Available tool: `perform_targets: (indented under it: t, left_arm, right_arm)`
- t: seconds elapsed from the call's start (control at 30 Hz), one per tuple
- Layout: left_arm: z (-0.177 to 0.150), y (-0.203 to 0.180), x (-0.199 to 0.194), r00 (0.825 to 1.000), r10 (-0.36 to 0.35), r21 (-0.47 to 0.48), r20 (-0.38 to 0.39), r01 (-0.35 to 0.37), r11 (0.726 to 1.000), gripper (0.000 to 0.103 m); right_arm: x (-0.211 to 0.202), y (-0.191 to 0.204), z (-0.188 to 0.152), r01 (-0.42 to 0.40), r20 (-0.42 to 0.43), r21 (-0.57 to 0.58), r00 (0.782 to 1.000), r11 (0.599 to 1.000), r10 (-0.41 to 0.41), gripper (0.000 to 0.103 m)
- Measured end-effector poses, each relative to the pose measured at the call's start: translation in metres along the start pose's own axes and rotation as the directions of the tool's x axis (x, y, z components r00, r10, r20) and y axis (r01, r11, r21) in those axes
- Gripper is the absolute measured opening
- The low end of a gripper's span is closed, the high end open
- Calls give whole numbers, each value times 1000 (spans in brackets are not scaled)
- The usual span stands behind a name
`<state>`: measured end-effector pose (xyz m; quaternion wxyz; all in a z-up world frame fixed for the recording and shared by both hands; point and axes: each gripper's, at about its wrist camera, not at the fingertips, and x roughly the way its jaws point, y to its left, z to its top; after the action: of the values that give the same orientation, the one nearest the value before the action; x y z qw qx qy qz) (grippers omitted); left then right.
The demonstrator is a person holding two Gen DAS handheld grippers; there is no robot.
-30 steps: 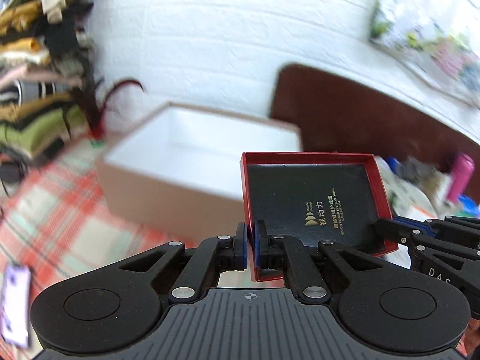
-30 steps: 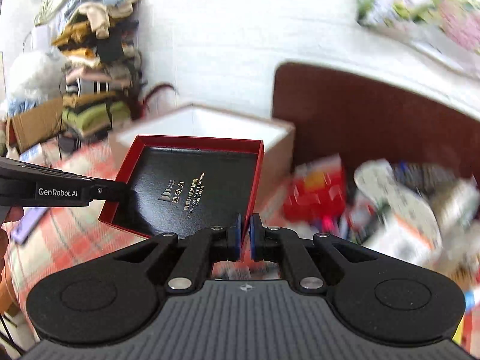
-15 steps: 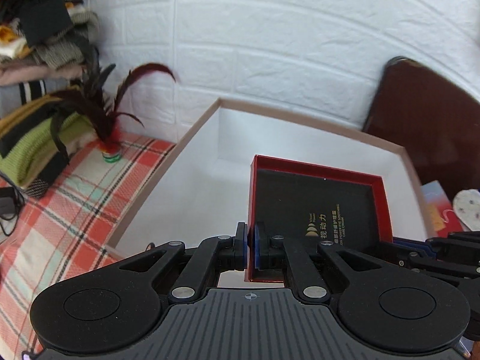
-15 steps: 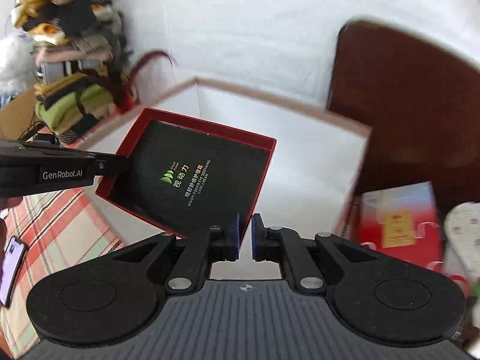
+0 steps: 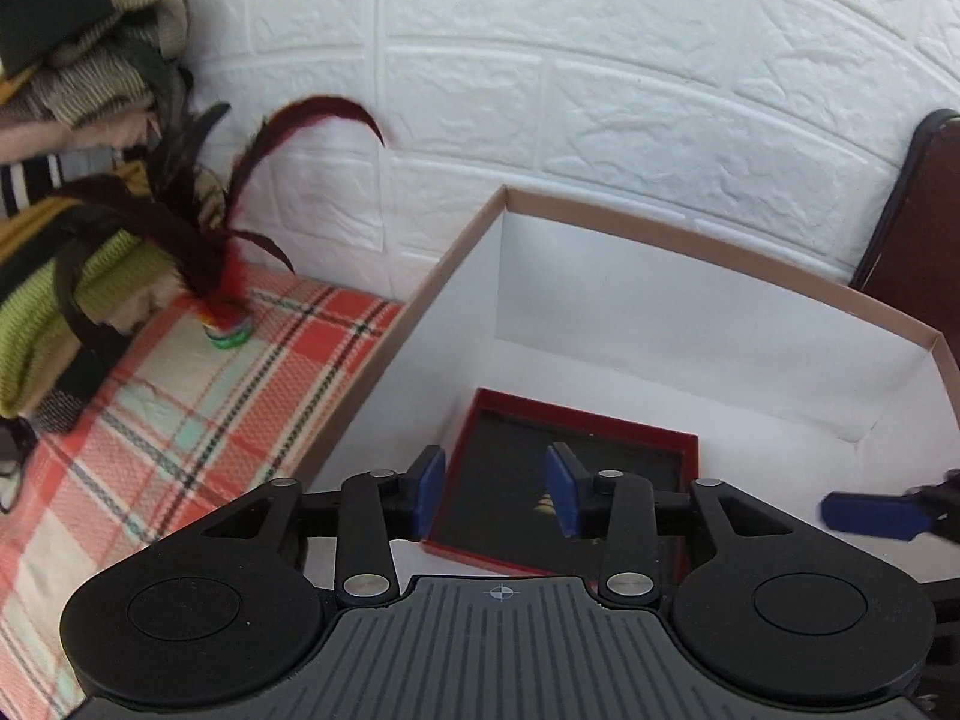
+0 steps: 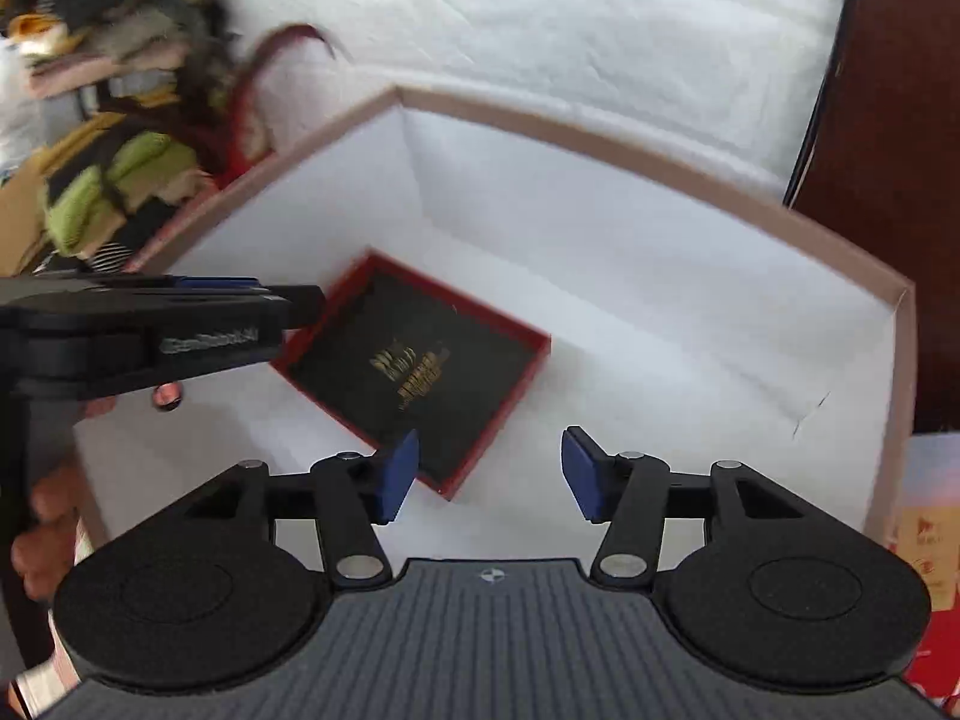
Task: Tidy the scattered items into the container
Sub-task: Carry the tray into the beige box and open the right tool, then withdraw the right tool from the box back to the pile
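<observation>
Right wrist: both hand-held grippers' jaws opening, empty; red box in container, 11 o'clock. Risk: left hand-held gripper snags rim on exit.

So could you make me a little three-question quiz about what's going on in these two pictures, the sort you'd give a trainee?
1. True or false: the red-rimmed black tray is pinched in the right claw.
2. Where does the tray lie? A) on the plaid cloth B) inside the white-lined box C) on the folded clothes
3. Fill in: the feathered toy stands on the ____, outside the box.

Key
1. False. Both the right claw and the left claw are opening, and no pad presses on the tray.
2. B. It lies on the box floor.
3. Plaid cloth.
</observation>
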<state>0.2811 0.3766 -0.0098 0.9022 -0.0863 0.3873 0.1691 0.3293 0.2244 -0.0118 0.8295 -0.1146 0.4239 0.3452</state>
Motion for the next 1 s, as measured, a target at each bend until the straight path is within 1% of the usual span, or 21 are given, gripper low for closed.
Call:
perform_targets:
  t: [0.07,0.1,0.13,0.17,0.23,0.27,0.33,0.37,0.43,0.5,0.6,0.7,0.73,0.87,1.0]
  left_arm:
    - [-5,-1,-14,1000,5,10,16,-5,1000,73]
    - [-9,-5,-24,999,3,25,32,-4,1000,75]
    - [-13,-8,-33,999,1,41,49,-3,999,79]
    - [-17,-12,-43,998,-1,57,66,-3,998,84]
    - [-26,-25,-64,995,-7,95,98,-2,996,90]
    - [-31,-32,-74,993,1,102,114,-12,995,92]
    - [-41,-45,-91,989,42,120,139,-59,991,93]
    - [-45,-50,-99,987,52,134,150,-73,988,93]
    - [-56,-60,-113,986,51,154,161,-76,985,93]
    - [-68,-68,-127,988,28,144,153,-51,988,93]
    - [-92,-85,-148,990,-22,139,142,2,990,93]
    - [-117,-105,-171,987,-67,147,144,46,988,94]
    - [-126,-113,-180,985,-79,157,151,55,986,95]
    - [-166,-150,-207,980,-117,207,161,82,975,96]
    - [-208,-181,-225,977,-161,214,142,128,968,100]
  right_arm:
    - [-18,-5,-9,-27,49,7,998,1000,26,61]
    - [-28,-8,-14,-38,75,17,997,999,36,62]
    - [-38,-10,-20,-47,104,26,994,999,44,64]
    - [-48,-11,-27,-56,134,27,990,998,52,69]
    - [-64,-10,-41,-60,190,22,980,998,55,73]
    - [-71,-9,-47,-57,211,12,976,998,53,73]
    - [-82,-2,-56,-29,246,-21,969,999,34,74]
    - [-89,0,-62,-16,259,-34,966,999,24,74]
    - [-102,2,-76,11,282,-58,959,998,6,74]
    - [-116,0,-90,19,297,-52,955,998,-2,74]
    - [-142,-11,-120,6,311,3,950,1000,-7,75]
    - [-172,-21,-157,8,330,49,944,999,-24,79]
    - [-182,-24,-171,13,341,57,939,998,-32,83]
    - [-220,-31,-226,83,379,54,920,995,-98,84]
    - [-251,-40,-279,134,383,70,911,989,-151,86]
